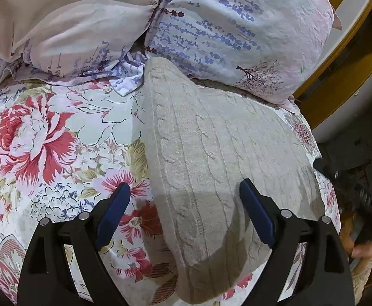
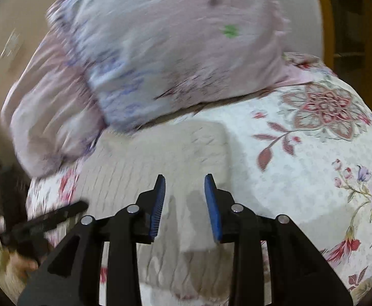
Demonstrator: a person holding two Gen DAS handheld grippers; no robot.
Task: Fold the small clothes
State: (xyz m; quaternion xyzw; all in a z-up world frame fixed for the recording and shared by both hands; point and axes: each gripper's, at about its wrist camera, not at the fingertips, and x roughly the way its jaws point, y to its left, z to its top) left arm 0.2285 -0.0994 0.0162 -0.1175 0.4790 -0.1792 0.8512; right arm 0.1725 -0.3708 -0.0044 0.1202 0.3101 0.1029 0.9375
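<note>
Left claw [image 1: 184,191] spread wide over a beige cable-knit sweater [image 1: 211,158] at frame middle, nothing pinched, right claw [image 2: 185,182] part open above the same sweater [image 2: 160,158], flowered bedspread [image 1: 45,140] beneath, purple-flowered pillows [image 1: 236,25] along the top

Knit garment on the bed, pillows beyond it

The sweater [image 1: 211,158] lies on the bedspread [image 1: 58,132] under and ahead of the left claw [image 1: 184,191]; two pillows [image 1: 236,25] sit past it, one touching its far end.
</note>
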